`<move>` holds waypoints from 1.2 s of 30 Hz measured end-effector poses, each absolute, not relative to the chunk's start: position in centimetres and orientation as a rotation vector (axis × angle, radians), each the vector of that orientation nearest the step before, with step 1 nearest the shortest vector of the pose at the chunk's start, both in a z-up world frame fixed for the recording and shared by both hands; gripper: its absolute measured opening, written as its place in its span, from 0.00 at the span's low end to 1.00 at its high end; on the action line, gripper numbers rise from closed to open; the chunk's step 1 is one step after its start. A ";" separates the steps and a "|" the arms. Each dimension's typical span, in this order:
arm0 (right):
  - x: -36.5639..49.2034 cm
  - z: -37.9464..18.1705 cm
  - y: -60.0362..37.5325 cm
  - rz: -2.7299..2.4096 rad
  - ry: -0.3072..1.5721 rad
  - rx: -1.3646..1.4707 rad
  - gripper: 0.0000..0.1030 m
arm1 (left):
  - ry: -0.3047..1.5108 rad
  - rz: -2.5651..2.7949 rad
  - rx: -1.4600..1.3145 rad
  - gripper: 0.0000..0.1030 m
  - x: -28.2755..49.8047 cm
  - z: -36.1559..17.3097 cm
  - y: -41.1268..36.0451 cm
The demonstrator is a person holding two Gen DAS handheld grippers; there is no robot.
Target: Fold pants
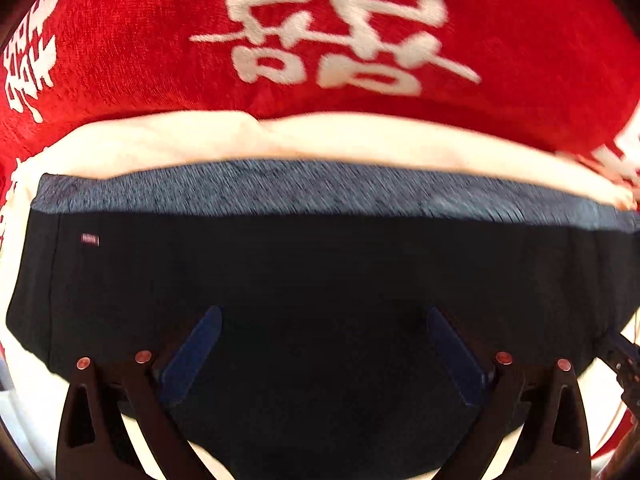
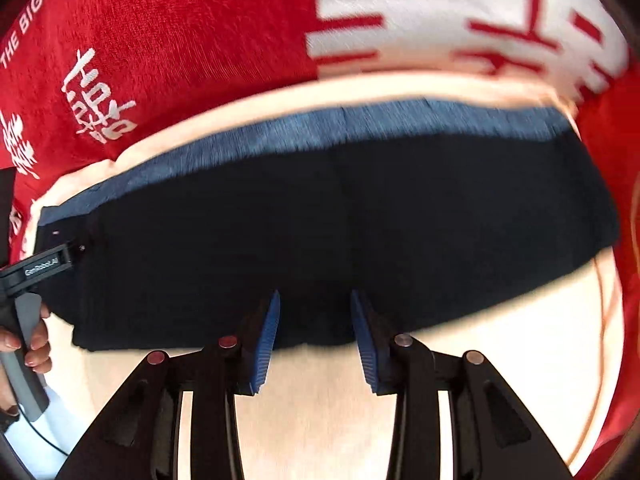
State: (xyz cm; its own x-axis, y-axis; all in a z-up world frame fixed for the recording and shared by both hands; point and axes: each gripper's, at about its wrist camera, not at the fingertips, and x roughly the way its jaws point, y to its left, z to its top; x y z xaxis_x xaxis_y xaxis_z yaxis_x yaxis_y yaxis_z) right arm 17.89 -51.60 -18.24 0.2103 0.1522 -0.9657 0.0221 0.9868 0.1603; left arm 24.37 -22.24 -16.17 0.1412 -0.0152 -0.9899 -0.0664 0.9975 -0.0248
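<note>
The dark navy pants (image 1: 320, 272) lie folded into a wide flat band on a white surface, with a lighter blue-grey strip (image 1: 280, 192) along the far edge. My left gripper (image 1: 324, 320) is open wide, its blue pads over the near part of the pants. In the right wrist view the pants (image 2: 340, 220) lie the same way. My right gripper (image 2: 315, 304) is open, its fingertips at the pants' near edge. The left gripper's body (image 2: 40, 268) shows at the pants' left end, held by a hand (image 2: 32, 344).
A red blanket with white characters (image 1: 320, 20) lies behind the pants and wraps round both sides (image 2: 160, 40). The white surface (image 2: 320, 400) extends towards me below the pants. The right gripper's body (image 1: 624, 360) shows at the right edge.
</note>
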 end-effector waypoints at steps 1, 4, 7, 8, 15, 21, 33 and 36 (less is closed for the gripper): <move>17.0 -18.1 -52.0 0.089 1.364 0.166 0.40 | 1.435 0.030 -0.061 1.00 23.4 -16.1 -22.9; 15.6 -18.0 -53.0 0.075 1.384 0.214 0.47 | 1.440 0.003 -0.039 1.00 21.4 -15.6 -25.1; 14.4 -18.4 -53.9 0.062 1.399 0.270 0.48 | 1.442 -0.020 -0.023 1.00 20.0 -15.1 -26.7; 14.6 -18.8 -53.4 0.058 1.402 0.278 0.48 | 1.445 -0.031 -0.017 1.00 19.6 -15.0 -27.6; 13.4 -19.1 -55.3 0.040 1.414 0.327 0.50 | 1.453 -0.079 0.022 1.00 18.6 -15.4 -33.5; 12.3 -19.5 -57.6 0.011 1.422 0.370 0.52 | 1.451 -0.106 0.041 1.00 18.4 -15.4 -38.4; 12.1 -19.1 -64.5 -0.090 1.355 0.499 0.52 | 1.446 -0.168 0.062 1.00 21.2 -14.6 -50.4; 12.7 -18.8 -66.8 -0.136 1.308 0.547 0.52 | 1.454 -0.179 0.084 1.00 21.6 -15.3 -53.4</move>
